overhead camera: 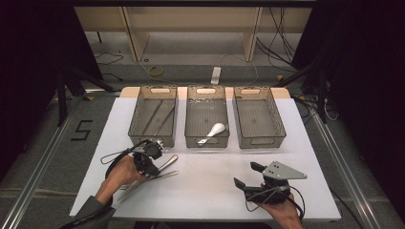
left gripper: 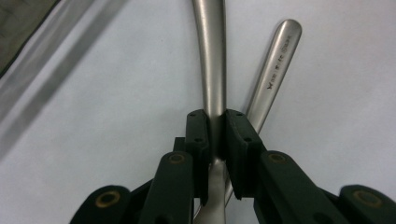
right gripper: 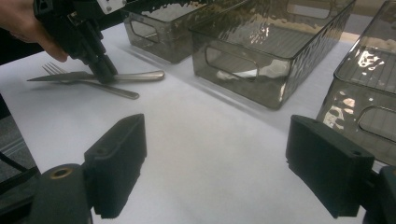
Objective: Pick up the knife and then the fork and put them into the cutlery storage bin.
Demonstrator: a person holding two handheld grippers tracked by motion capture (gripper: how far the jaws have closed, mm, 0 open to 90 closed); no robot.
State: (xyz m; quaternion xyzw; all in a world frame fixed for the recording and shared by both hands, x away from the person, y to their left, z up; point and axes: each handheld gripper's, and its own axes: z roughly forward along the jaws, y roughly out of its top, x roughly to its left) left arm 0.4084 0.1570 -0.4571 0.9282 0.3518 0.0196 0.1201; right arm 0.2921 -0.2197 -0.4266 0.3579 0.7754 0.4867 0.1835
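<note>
Much bare table (overhead camera: 210,181) beside shut left tool (left gripper: 215,135)

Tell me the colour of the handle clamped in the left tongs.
Plain brushed silver handle, clearest in the left gripper view.

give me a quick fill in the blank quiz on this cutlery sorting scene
1. The left gripper is shut on the handle of a ____ utensil.
2. The jaws of the right gripper stand ____.
3. The white spoon lies in the ____ bin of three.
4. A fork lies on the ____ table cover.

Missing words: metal; open; middle; white
</note>
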